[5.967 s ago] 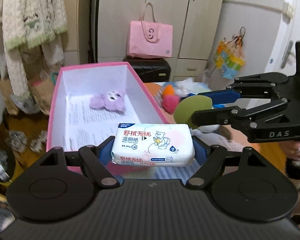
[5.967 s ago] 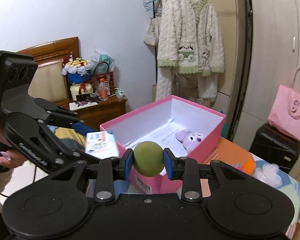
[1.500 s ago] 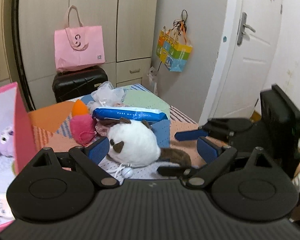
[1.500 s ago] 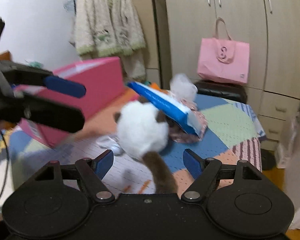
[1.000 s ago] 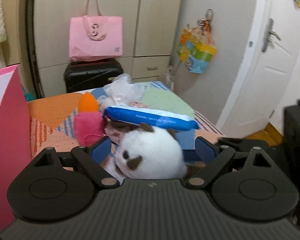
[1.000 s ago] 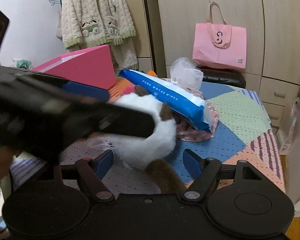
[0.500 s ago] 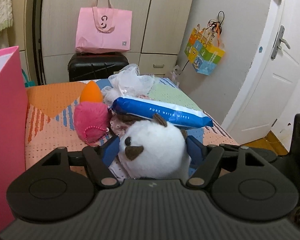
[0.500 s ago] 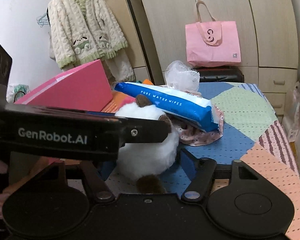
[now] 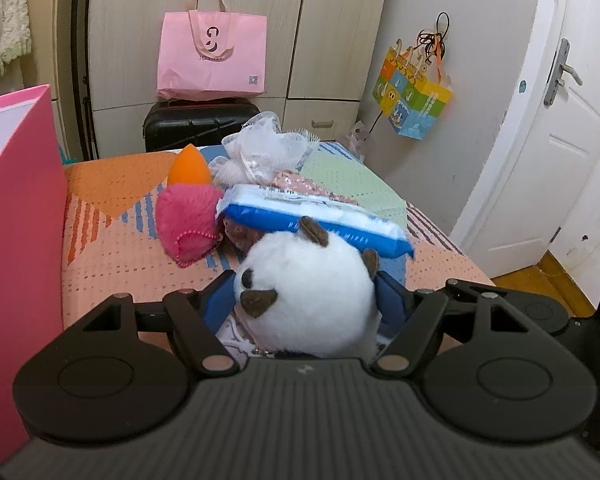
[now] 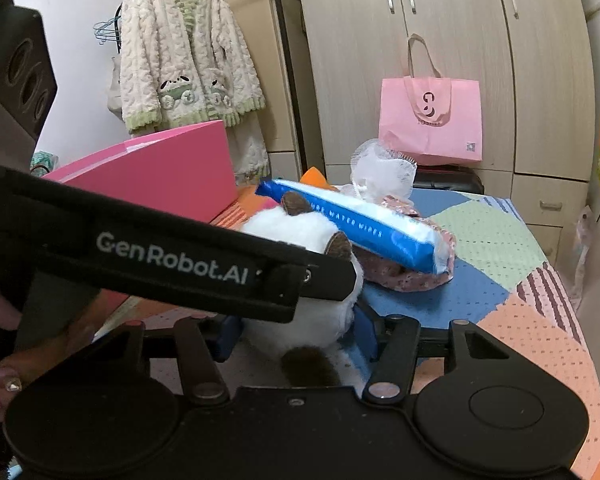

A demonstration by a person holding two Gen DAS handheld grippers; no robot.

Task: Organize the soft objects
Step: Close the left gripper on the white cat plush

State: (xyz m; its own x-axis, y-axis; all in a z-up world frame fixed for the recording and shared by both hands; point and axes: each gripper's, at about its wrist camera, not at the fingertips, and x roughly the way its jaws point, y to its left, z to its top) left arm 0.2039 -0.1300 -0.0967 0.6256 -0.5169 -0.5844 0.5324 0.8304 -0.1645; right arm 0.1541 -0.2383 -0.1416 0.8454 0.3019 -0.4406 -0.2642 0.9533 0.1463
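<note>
The left gripper (image 9: 302, 300) is closed on the white plush toy (image 9: 306, 294), its two blue pads pressing the round white body from both sides, just above the patchwork table cover (image 9: 112, 256); the toy has brown ears and a brown tail, and the tail points toward the right wrist camera; the right gripper (image 10: 296, 334) has its blue pads at the two sides of the same toy (image 10: 300, 280), near the tail end, and they look pressed against the fur, so both tongs seem to hold the one toy; the left gripper's black arm (image 10: 172, 256), marked GenRobot.AI, crosses the right wrist view in front of the toy and hides part of it; just behind the toy a blue pack of wet wipes (image 9: 316, 220) lies tilted, resting on a floral cloth (image 10: 404, 276); beside it to the left are a pink fluffy ball (image 9: 186, 224) and an orange sponge (image 9: 189, 170), and behind them a white mesh bath puff (image 9: 260, 144); the pink box (image 9: 18, 240) stands at the left edge of the table, apart from the toy; a pink tote bag (image 9: 212, 56) sits on a black suitcase (image 9: 200, 124) by the wardrobe.
</note>
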